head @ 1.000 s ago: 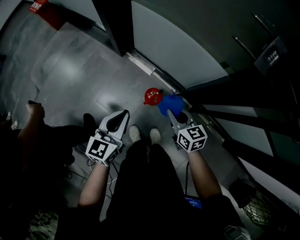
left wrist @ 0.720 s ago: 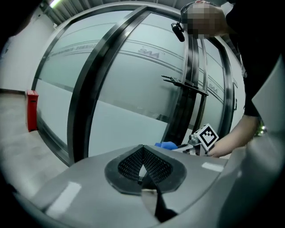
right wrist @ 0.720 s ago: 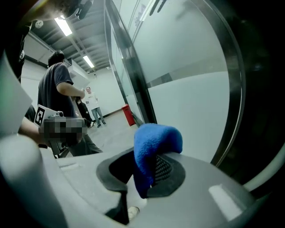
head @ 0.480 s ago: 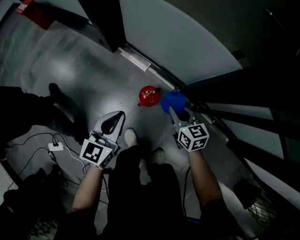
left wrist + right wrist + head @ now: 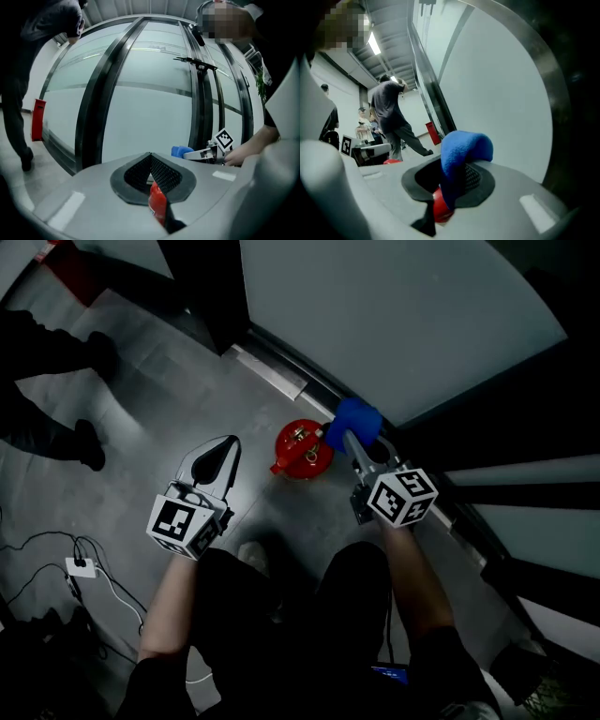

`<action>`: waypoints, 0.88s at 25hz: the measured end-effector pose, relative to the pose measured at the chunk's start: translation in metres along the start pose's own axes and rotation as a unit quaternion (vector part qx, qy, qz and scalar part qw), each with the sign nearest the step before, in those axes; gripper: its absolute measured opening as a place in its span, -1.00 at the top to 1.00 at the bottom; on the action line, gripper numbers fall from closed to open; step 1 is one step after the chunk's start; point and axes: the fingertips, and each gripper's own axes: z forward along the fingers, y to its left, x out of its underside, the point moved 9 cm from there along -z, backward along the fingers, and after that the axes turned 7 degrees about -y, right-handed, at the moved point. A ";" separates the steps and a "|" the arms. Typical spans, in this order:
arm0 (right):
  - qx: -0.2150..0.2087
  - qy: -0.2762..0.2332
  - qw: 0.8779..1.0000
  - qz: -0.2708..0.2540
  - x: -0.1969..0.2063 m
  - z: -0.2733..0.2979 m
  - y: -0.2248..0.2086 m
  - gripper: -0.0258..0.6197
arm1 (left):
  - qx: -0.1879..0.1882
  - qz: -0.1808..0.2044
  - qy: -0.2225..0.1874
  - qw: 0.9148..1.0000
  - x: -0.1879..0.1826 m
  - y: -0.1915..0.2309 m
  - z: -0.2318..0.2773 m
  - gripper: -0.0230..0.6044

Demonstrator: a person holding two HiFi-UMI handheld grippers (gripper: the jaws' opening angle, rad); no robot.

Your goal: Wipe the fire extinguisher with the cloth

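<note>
A red fire extinguisher stands on the grey floor close to the glass wall, seen from above. My right gripper is shut on a blue cloth, which hangs just to the right of the extinguisher's top. In the right gripper view the blue cloth drapes over the jaws, with the red extinguisher below them. My left gripper is shut and holds nothing, a short way left of the extinguisher. Through the left gripper the extinguisher shows beneath its tips.
A frosted glass wall with dark frames runs behind the extinguisher, with a metal threshold strip at its foot. A bystander's legs stand at the upper left. Cables and a white adapter lie on the floor at left.
Both grippers have come nearer the extinguisher, and the cloth now hangs right beside its top. The bystander has walked off to the upper left.
</note>
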 end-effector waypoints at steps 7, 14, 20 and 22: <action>-0.013 -0.021 1.000 -0.015 0.040 0.005 -0.004 0.74 | 0.019 -0.004 -0.012 1.000 0.043 -0.015 -0.010 0.91; -0.034 0.019 0.999 -0.006 0.058 0.002 0.003 0.74 | 0.061 0.028 0.012 0.998 0.044 -0.042 -0.019 0.91; -0.076 0.031 0.997 -0.004 0.061 -0.009 0.020 0.74 | 0.097 0.077 0.033 0.992 0.040 -0.070 -0.017 0.91; -0.094 0.046 0.994 -0.003 0.063 -0.012 0.026 0.74 | 0.100 0.089 0.031 0.991 0.039 -0.074 -0.020 0.91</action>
